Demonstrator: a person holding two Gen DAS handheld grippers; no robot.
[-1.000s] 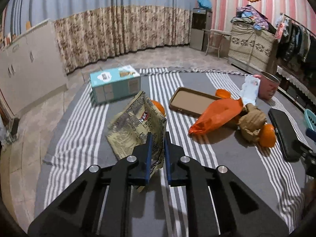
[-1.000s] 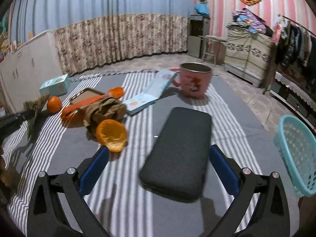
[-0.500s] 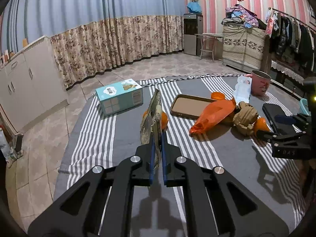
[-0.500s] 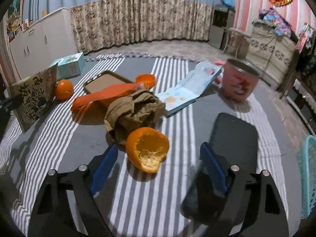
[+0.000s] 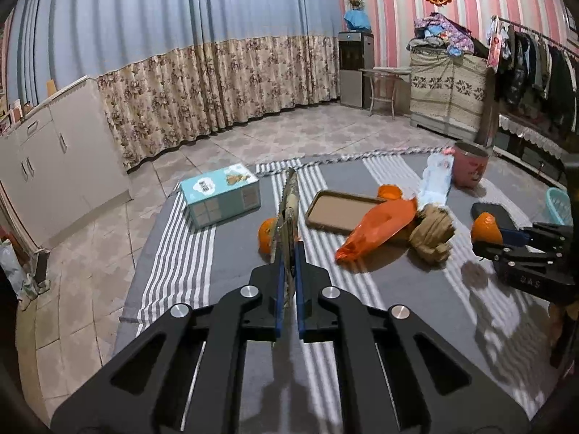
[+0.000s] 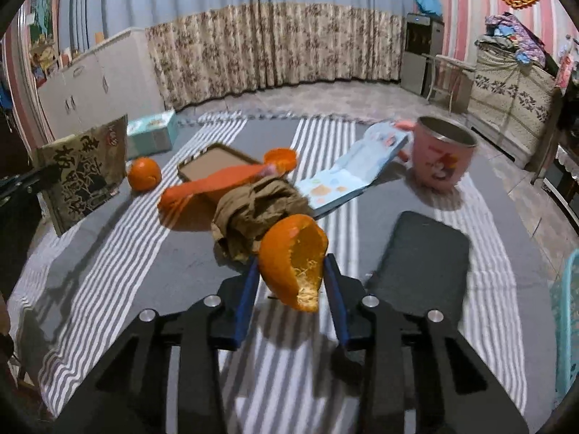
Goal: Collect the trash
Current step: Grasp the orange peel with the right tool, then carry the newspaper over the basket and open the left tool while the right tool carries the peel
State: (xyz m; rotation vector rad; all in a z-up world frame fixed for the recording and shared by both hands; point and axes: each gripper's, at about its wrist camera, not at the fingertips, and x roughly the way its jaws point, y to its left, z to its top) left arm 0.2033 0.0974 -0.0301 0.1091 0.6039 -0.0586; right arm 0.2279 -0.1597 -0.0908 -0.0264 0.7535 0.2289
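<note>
My left gripper point(image 5: 288, 253) is shut on a printed snack wrapper point(image 5: 288, 213) and holds it edge-on above the striped cloth; the wrapper also shows in the right wrist view point(image 6: 85, 177). My right gripper point(image 6: 291, 271) is shut on an orange peel point(image 6: 295, 256), lifted off the cloth; the peel also shows in the left wrist view point(image 5: 485, 229). A crumpled brown paper point(image 6: 253, 213), an orange plastic bag point(image 6: 213, 188) and a second orange peel point(image 6: 279, 157) lie on the cloth.
A whole orange point(image 6: 143, 174), a brown tray point(image 6: 213, 166), a blue booklet point(image 6: 354, 166), a pink mug point(image 6: 441, 157), a black phone-like slab point(image 6: 421, 256) and a teal box point(image 5: 220, 195) are on the cloth. A teal basket point(image 6: 566, 325) stands at the right edge.
My right gripper moved left from the black slab and closed on the orange peel, lifting it. My left gripper raised the wrapper off the cloth and turned it edge-on.
</note>
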